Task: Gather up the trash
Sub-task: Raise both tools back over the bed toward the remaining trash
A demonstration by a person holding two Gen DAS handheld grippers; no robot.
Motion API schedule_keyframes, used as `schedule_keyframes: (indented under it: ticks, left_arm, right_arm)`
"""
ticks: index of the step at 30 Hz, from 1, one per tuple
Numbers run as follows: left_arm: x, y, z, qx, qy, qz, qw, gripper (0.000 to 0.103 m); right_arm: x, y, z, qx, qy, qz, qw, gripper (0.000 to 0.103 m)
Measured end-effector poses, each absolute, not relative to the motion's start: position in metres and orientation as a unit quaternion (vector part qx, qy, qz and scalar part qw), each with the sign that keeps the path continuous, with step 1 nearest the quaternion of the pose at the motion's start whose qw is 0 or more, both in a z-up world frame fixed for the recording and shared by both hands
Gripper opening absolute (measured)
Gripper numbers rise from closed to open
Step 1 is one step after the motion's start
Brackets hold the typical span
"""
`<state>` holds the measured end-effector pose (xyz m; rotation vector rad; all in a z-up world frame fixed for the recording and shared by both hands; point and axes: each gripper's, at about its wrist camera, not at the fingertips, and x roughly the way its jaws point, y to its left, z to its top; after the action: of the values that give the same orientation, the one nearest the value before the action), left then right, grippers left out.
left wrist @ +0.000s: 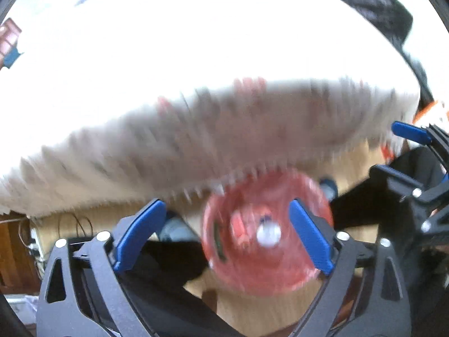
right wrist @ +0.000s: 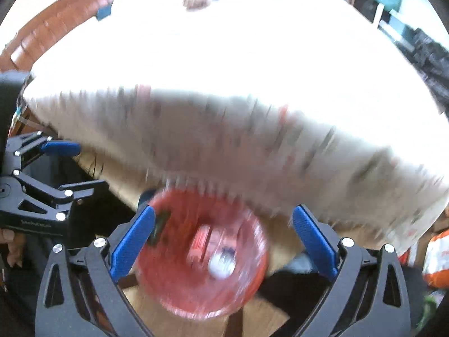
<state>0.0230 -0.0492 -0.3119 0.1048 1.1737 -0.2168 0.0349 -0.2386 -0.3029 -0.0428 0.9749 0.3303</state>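
Both views are motion-blurred. A red round bin (left wrist: pixel 269 241) stands on the wooden floor below the table edge, with a red packet (left wrist: pixel 238 227) and a white crumpled piece (left wrist: pixel 268 234) inside. It also shows in the right wrist view (right wrist: pixel 202 255), with the red packet (right wrist: pixel 200 243) and white piece (right wrist: pixel 221 264). My left gripper (left wrist: pixel 224 236) is open and empty above the bin. My right gripper (right wrist: pixel 224 244) is open and empty above the bin. The right gripper shows at the right edge of the left wrist view (left wrist: pixel 412 151).
A table under a white fringed cloth (left wrist: pixel 196 129) fills the upper half of both views (right wrist: pixel 238 140). Dark clothing (left wrist: pixel 373 5) lies at the far right. An orange and white bag (right wrist: pixel 435 261) sits at the right. Cables (left wrist: pixel 73 224) lie on the floor at the left.
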Motion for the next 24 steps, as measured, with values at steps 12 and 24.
schedule_keyframes:
  ticks: [12,24]
  left_arm:
    - [0.162,-0.015,-0.201,0.016,0.467,-0.061,0.882,0.097]
    - [0.279,-0.001,-0.205,0.025,0.448,-0.021,0.894,0.097]
  right_arm:
    - [0.157,-0.234,-0.172,-0.036,0.34,0.133,0.93,0.098]
    - [0.261,-0.22,-0.168,-0.033,0.341,0.122,0.931,0.098]
